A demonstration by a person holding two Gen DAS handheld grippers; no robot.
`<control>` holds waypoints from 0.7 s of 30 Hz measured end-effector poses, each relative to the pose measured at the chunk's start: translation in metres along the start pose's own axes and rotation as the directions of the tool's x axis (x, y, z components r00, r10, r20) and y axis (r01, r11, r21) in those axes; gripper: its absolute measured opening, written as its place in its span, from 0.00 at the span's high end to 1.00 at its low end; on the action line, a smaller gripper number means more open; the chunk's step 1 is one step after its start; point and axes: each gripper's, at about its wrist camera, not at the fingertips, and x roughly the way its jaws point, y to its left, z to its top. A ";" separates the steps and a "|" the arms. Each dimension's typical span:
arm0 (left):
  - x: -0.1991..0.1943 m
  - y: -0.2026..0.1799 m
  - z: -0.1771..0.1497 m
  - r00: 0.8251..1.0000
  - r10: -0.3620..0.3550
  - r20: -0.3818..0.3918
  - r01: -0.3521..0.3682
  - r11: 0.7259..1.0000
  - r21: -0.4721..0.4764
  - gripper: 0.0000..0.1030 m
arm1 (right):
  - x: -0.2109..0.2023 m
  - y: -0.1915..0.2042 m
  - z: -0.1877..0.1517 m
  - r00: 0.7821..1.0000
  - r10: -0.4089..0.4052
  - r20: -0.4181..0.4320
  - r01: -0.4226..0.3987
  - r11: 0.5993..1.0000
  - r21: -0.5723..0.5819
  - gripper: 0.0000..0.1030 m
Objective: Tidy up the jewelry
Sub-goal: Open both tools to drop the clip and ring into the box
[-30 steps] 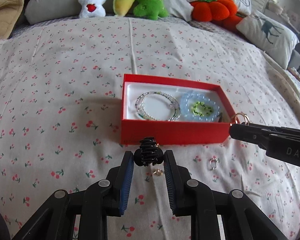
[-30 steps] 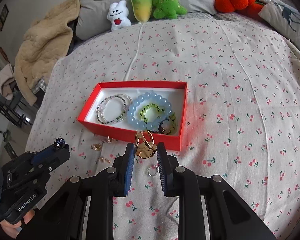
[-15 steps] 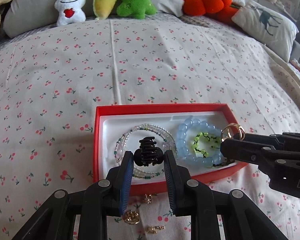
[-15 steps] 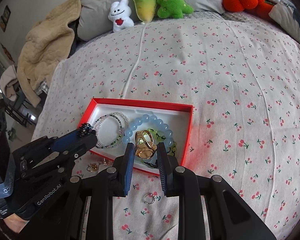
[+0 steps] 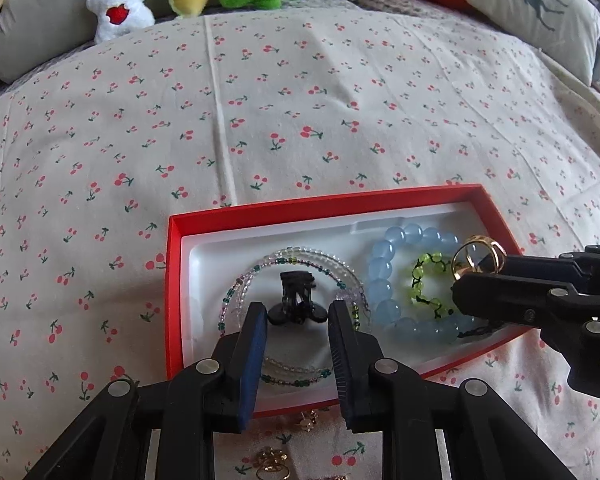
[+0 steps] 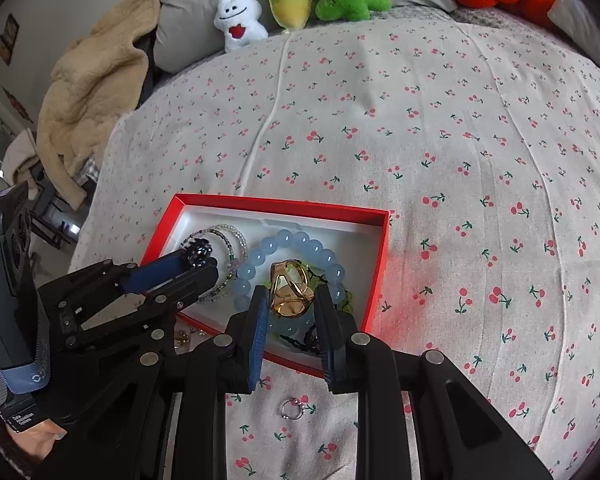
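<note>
Covering the bed, the cherry-print sheet [image 5: 300, 100] carries the red box [image 5: 172, 280] at 6 o'clock. Over it, the left gripper [image 5: 298, 316] clenches a black hair clip [image 5: 296, 300]; at 3 o'clock, the right gripper [image 6: 288, 300] grasps a gold ring [image 6: 290, 290].

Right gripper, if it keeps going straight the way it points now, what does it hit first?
Probably the blue bead bracelet in the red box, just beyond the gold ring the right gripper holds; depth is unclear.
</note>
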 end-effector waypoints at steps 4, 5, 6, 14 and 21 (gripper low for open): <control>-0.008 0.000 0.001 1.000 0.001 -0.001 -0.001 1.000 -0.005 0.66 | -0.005 -0.004 0.003 0.999 0.037 -0.006 -0.036 0.999 0.026 0.74; -0.011 -0.001 0.001 1.000 0.004 -0.001 -0.004 1.000 -0.002 0.63 | -0.007 -0.006 0.004 0.999 0.047 -0.002 -0.047 0.998 0.035 0.72; -0.015 -0.002 0.001 1.000 0.011 0.001 -0.011 1.000 0.001 0.61 | -0.011 -0.007 0.004 0.999 0.053 0.004 -0.053 0.998 0.043 0.72; -0.053 -0.004 -0.008 0.996 0.071 -0.054 -0.073 0.996 -0.045 0.36 | -0.050 -0.013 -0.002 0.996 0.070 0.052 -0.073 0.995 0.072 0.50; -0.107 -0.016 -0.036 0.987 0.130 -0.099 -0.138 0.987 -0.077 0.19 | -0.073 -0.011 -0.026 0.999 0.029 -0.024 -0.028 0.998 0.052 0.46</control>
